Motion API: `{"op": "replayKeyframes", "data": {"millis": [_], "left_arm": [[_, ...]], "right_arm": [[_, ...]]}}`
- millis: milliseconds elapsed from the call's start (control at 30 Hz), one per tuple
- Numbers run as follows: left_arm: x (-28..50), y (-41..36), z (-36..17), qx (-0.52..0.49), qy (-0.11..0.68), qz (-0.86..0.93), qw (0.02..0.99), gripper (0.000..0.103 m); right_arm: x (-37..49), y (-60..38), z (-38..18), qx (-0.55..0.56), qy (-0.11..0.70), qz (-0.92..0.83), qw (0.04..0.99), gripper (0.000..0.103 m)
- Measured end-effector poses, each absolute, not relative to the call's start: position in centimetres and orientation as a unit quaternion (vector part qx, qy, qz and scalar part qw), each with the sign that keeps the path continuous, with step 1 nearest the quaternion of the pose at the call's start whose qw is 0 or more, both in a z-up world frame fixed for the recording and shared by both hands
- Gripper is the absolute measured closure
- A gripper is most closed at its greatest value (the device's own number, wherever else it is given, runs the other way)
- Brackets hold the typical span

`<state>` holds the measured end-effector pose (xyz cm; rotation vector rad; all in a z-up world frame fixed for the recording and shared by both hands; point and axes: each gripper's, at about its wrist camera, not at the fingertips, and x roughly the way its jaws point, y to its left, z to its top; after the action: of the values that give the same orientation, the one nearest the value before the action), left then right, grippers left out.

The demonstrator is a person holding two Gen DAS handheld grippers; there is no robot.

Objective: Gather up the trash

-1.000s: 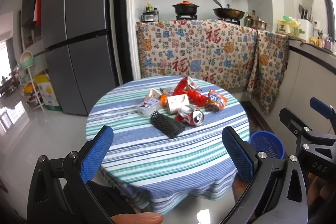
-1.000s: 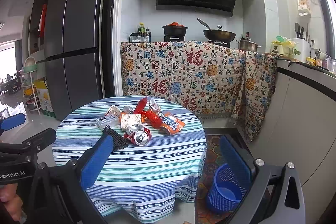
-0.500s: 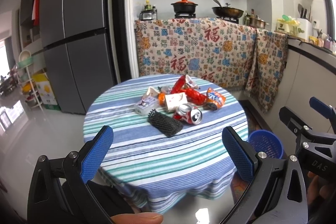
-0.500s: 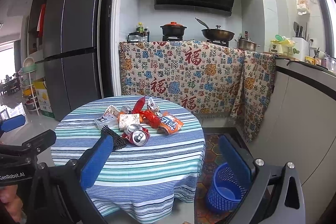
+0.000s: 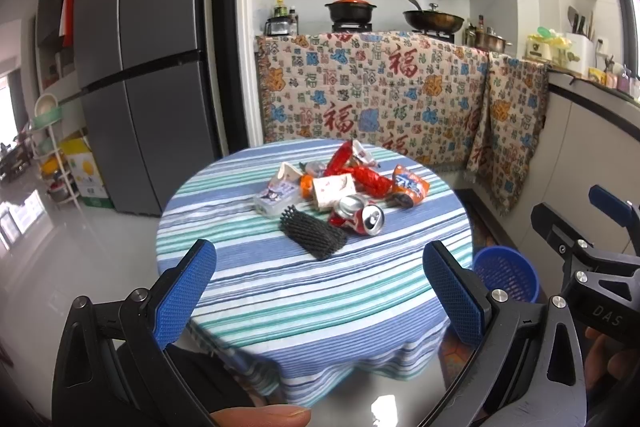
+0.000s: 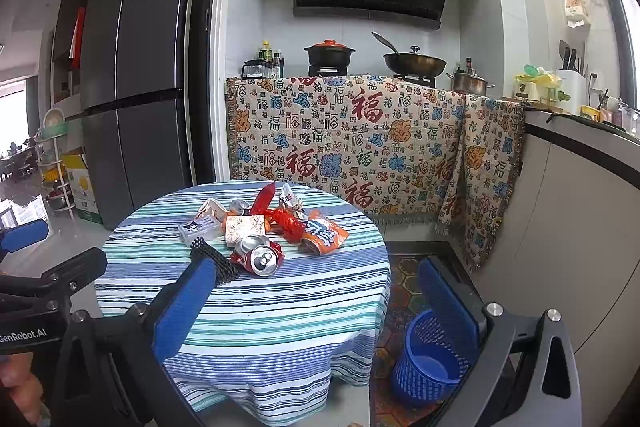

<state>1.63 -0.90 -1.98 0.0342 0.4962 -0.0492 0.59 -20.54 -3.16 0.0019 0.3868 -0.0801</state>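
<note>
Left tongs (image 5: 319, 277): spread wide, holding nothing, short of the near edge of the counter (image 5: 304, 311). Trash sits mid-counter, dead ahead and beyond reach. Pile, left to right: carton (image 5: 276, 197), black mesh sleeve (image 5: 313, 233), crushed can (image 5: 362, 219), orange wrapper (image 5: 410, 185). The sleeve lies nearest, long axis slanting from far-left to near-right. Right tongs (image 6: 316, 301): also wide and empty; pile lies ahead and left of centre, bin (image 6: 430, 363) on the floor low right. Judgement: left tongs better lined up on the sleeve; right nearer the bin.
</note>
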Motion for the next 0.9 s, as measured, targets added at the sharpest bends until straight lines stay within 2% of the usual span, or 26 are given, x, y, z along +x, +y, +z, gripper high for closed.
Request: {"op": "replayKeyframes", "data": {"millis": [900], "left_arm": [[2.37, -1.16, -2.7, 0.013, 0.257, -0.024, 0.966, 0.0]], "right_arm": [[1.37, -20.66, -3.76, 0.0, 0.201, -0.042, 0.979, 0.0]]}}
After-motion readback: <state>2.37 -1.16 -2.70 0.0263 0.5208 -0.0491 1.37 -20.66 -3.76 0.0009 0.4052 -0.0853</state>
